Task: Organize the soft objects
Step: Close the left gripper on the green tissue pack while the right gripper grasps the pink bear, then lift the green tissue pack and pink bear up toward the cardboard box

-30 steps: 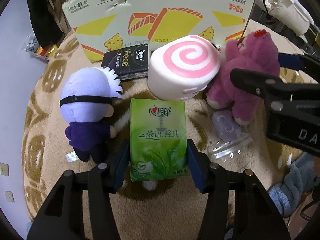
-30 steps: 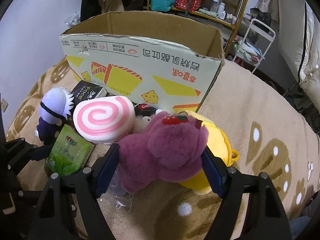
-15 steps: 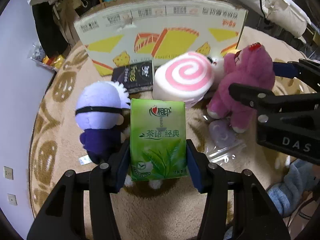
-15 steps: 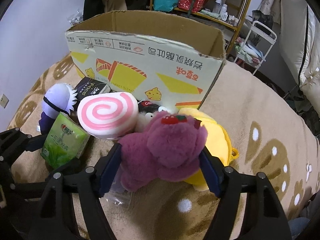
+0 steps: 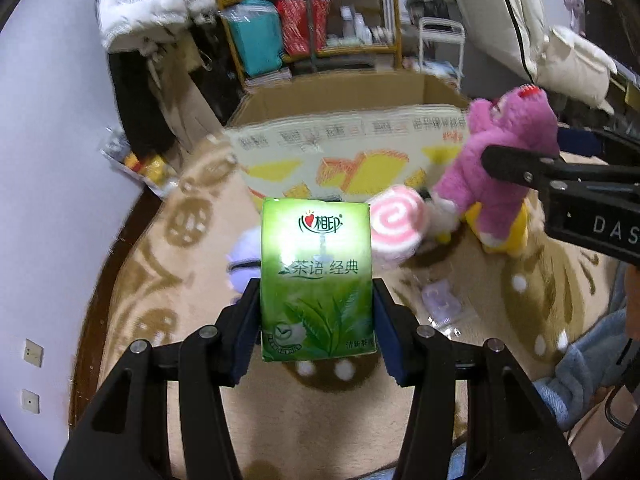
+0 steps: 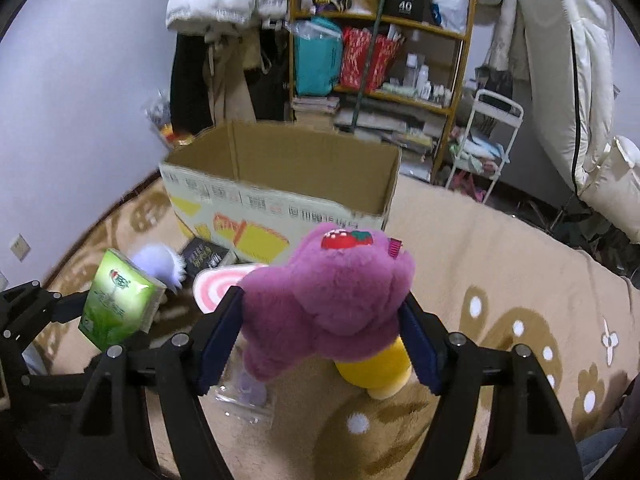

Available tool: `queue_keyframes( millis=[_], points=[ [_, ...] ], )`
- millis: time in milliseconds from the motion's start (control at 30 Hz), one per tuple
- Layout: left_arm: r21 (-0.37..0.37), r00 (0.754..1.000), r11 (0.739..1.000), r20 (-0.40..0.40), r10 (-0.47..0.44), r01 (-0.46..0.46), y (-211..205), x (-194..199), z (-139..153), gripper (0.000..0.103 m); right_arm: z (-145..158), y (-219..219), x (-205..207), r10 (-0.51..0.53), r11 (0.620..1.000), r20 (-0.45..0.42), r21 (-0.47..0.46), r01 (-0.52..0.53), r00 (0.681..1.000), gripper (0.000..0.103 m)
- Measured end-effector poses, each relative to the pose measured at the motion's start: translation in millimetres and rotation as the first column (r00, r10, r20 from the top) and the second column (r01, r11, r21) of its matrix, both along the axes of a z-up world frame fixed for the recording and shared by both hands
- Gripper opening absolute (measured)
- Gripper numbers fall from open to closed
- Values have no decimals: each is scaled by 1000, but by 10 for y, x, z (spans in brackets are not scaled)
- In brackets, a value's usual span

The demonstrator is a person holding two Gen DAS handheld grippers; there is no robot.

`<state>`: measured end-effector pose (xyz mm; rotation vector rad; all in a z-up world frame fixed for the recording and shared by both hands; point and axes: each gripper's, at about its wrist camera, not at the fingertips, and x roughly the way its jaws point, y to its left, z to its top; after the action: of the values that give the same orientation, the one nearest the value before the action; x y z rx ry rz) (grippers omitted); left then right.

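Note:
My left gripper [image 5: 316, 332] is shut on a green tissue pack [image 5: 316, 280] and holds it in the air above the rug; the pack also shows in the right wrist view [image 6: 120, 304]. My right gripper [image 6: 320, 340] is shut on a purple plush bear [image 6: 324, 300], lifted off the rug; the bear also shows at the right of the left wrist view [image 5: 504, 160]. An open cardboard box [image 6: 280, 184] stands behind both. A pink swirl cushion [image 5: 396, 224], a white-haired doll [image 5: 244, 264] and a yellow plush [image 6: 376, 368] lie on the rug.
A black tissue pack [image 6: 204, 256] lies by the box front. A clear plastic bag [image 5: 440, 304] lies on the beige patterned rug [image 6: 520, 280]. Shelves [image 6: 380, 60], a white rack [image 6: 484, 140] and hanging clothes stand behind the box.
Both grippers have risen off the rug with the tissue pack and the purple bear, and the views now tilt up over the open box.

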<state>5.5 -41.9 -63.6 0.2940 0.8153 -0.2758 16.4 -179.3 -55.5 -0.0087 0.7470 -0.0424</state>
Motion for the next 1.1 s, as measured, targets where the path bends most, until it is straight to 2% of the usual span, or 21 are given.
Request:
queue_keyframes(
  millis=[200,300,533,667,900,1033,1100],
  points=[
    [-17,987,1000,157,21,-18,133,-123,284,52,253,-59,-159,-22,999,119,42,17,993,79],
    [-20,976,1000,217,24,-20,148,-163,387,52,367,-69,-233,-36,999,172,32,31,984,79],
    [-46,961,999,274,40,-29,212,-175,498,52,537,2,-324,-44,998,282,-29,54,958,79],
    [-60,952,998,300,53,-37,222,-144,535,52,576,38,-312,-34,998,298,-32,46,954,79],
    [-114,910,993,410,53,-6,153,-126,741,52,687,-12,-233,-51,998,340,-19,61,939,79],
    [-90,889,996,457,23,21,65,-48,825,52,778,-20,-176,-51,998,364,-24,64,930,79],
    [-89,890,996,456,15,29,35,21,842,52,827,-28,-129,-48,998,371,-23,61,927,79]
  ],
)
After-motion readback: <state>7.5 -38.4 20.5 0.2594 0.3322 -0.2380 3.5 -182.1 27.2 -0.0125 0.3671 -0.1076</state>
